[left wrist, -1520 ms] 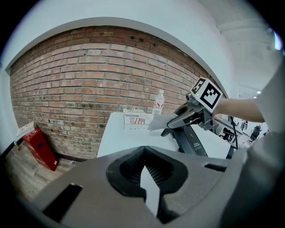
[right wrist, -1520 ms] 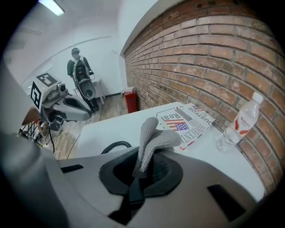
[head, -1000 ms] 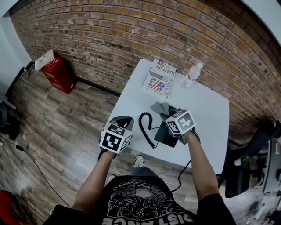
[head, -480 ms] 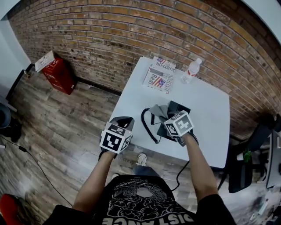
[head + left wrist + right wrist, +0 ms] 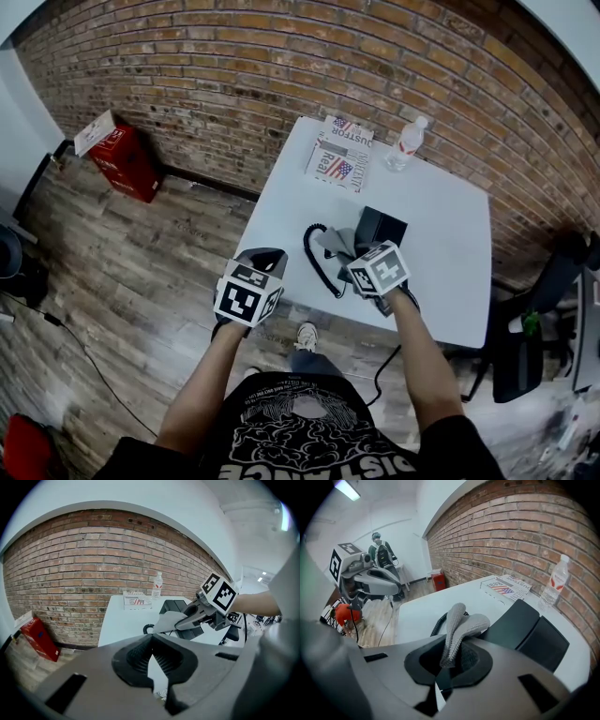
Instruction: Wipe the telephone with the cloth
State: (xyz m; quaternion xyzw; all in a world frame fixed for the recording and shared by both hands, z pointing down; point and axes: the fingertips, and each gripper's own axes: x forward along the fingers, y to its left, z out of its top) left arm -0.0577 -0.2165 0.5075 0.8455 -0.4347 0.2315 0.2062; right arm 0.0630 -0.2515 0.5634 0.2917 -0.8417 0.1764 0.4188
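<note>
The right gripper (image 5: 452, 654) is closed on the grey cloth (image 5: 461, 624). One fold of the cloth is pinched between the jaws, and the rest projects beyond the jaw tips. In the head view, the cloth (image 5: 336, 241) is held over the left side of the black telephone (image 5: 382, 225). Contact between cloth and telephone cannot be confirmed.

The telephone is located near the middle of the white table (image 5: 445, 248). Its coiled cord (image 5: 316, 260) is laid out on the tabletop to its left.

The left gripper (image 5: 152, 644) is closed, with the jaw tips brought together and nothing held between them. It is positioned at the near left corner of the table, well apart from the telephone.

A newspaper (image 5: 339, 161) and a water bottle (image 5: 405, 143) are placed at the far edge of the table, against the brick wall (image 5: 234, 75). A red box (image 5: 122, 157) is set on the floor at the far left.
</note>
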